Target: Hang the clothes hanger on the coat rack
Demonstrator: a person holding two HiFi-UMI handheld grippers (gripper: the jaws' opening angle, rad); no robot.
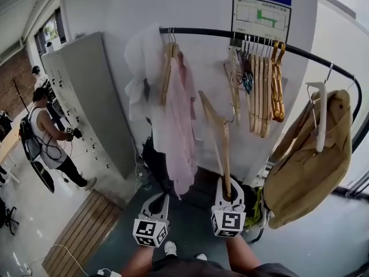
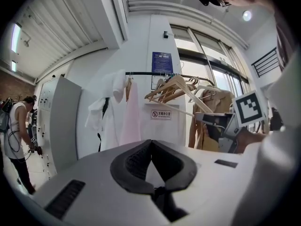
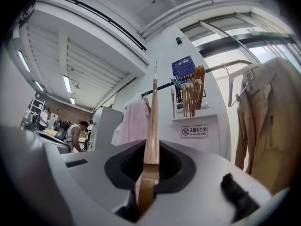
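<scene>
A black coat rack rail (image 1: 230, 34) runs across the top of the head view, in front of a white wall. My right gripper (image 1: 228, 196) is shut on the lower end of a wooden clothes hanger (image 1: 222, 143), which stands up towards the rail, with its hook still below it. In the right gripper view the hanger (image 3: 153, 112) rises straight out of the closed jaws (image 3: 151, 147) towards the rail (image 3: 164, 86). My left gripper (image 1: 159, 203) is beside it to the left, shut and empty (image 2: 151, 142).
A pink garment (image 1: 179, 131) and a white one (image 1: 141, 68) hang at the rail's left. Several wooden hangers (image 1: 262, 91) hang mid-rail, a tan jacket (image 1: 311, 160) at the right. A grey locker (image 1: 86, 97) and a person (image 1: 46, 137) are on the left.
</scene>
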